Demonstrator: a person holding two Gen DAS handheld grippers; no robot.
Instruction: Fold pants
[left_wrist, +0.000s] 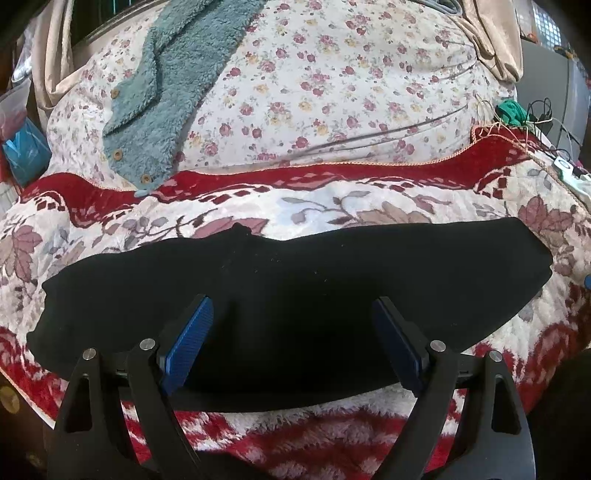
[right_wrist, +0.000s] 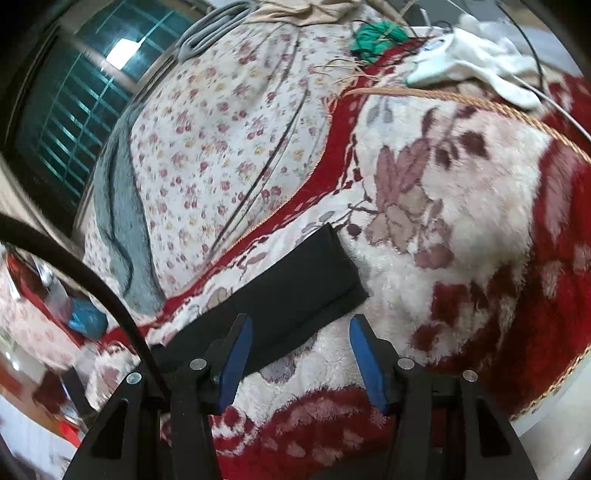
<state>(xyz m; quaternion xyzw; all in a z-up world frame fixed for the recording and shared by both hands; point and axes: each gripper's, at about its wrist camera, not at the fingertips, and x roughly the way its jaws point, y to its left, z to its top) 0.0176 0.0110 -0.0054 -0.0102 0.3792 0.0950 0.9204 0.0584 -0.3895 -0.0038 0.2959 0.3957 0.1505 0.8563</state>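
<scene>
Black pants (left_wrist: 295, 295) lie folded in a long flat band across the red and white fleece blanket (left_wrist: 332, 435). My left gripper (left_wrist: 293, 310) is open above the band's near edge, blue pads wide apart and empty. In the right wrist view the band's right end (right_wrist: 295, 280) lies just ahead and to the left. My right gripper (right_wrist: 301, 328) is open and empty over the blanket (right_wrist: 461, 221), its left pad (right_wrist: 234, 365) by the pants' edge.
A teal fleece garment (left_wrist: 162, 92) lies on the floral sheet (left_wrist: 332, 92) behind the blanket. Green yarn (right_wrist: 376, 35), white cloth (right_wrist: 472, 62) and cables (left_wrist: 554, 122) lie at the far right. A window with a grille (right_wrist: 74, 110) is at the left.
</scene>
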